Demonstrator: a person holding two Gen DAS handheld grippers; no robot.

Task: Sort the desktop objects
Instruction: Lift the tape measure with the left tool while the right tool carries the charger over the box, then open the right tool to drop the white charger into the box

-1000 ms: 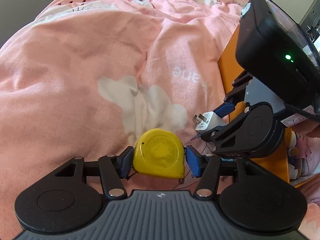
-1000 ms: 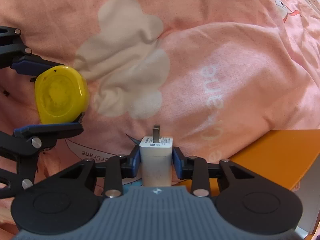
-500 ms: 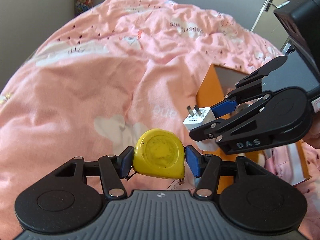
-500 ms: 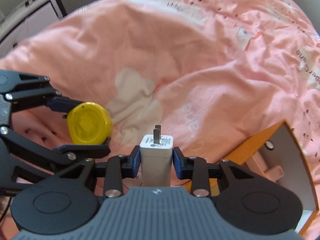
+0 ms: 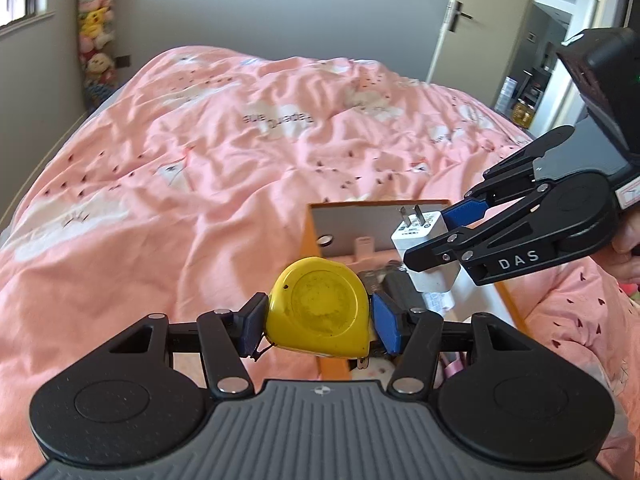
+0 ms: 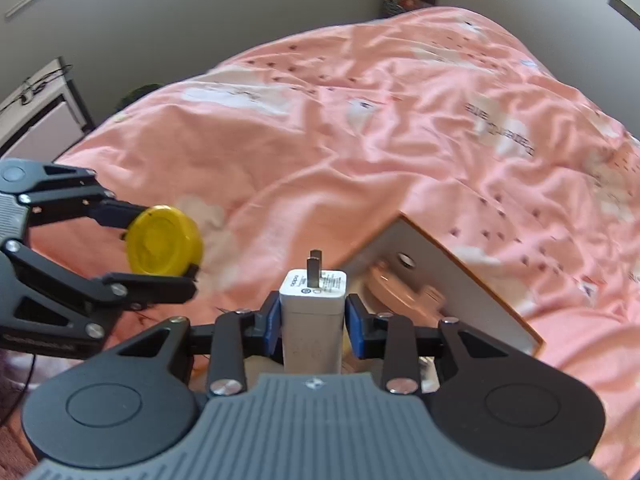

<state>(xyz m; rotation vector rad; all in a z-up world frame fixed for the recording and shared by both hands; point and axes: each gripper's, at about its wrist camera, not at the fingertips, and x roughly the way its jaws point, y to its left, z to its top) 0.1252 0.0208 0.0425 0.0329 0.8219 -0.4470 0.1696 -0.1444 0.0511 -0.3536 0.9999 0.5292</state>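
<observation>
Across the whole background of both views: bed (image 5: 224, 184), covered in soft, creased pink quilt with pale cloud prints and lettering.

Right of centre, left wrist view: box (image 5: 311, 236), orange-walled, grey-lined, rigid, open-topped, resting on the bed; contents dim, small pale and dark items only.

Lower centre, left wrist view: left gripper (image 5: 318, 320), black linkage, blue-padded fingers pinching the tape measure (image 5: 320, 312), a yellow, rounded, hard plastic case with scuffed disc face, held clear of the quilt at the box's near-left corner.

Lower centre, right wrist view: right gripper (image 6: 313, 320), fingers clamped on the charger (image 6: 313, 312), a white, smooth, blocky plug, metal prongs forward, above the box opening.

Step in hand, as judged: carry to box. Next move calls for lowering each item inside the walls, then parting the fingers.
</observation>
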